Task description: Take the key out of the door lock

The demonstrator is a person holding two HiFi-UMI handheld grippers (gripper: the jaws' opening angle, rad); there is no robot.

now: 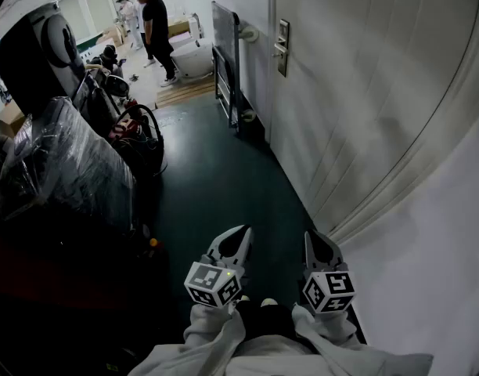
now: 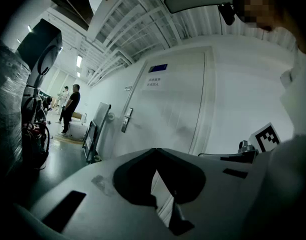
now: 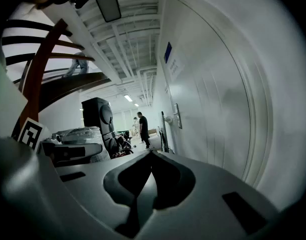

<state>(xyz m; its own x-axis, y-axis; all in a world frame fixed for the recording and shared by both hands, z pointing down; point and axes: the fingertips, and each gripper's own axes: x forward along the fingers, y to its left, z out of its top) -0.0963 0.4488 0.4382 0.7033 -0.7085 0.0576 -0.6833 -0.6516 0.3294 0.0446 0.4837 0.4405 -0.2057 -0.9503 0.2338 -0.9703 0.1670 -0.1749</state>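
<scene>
The pale door [image 1: 365, 92] fills the right side of the head view, with its metal lock plate and handle [image 1: 282, 47] far ahead. The plate also shows in the left gripper view [image 2: 126, 120] and the right gripper view [image 3: 177, 116]. It is too small for me to make out a key. My left gripper [image 1: 243, 232] [image 2: 155, 150] and right gripper [image 1: 310, 236] [image 3: 151, 152] hang low over the dark floor, side by side. Both are well short of the lock, with tips together and nothing between them.
A folded trolley [image 1: 226, 61] leans on the wall just past the door. Plastic-wrapped goods [image 1: 67, 163] and cables line the left side of the passage. Two people [image 1: 155, 30] stand far off by a white tub [image 1: 194, 57].
</scene>
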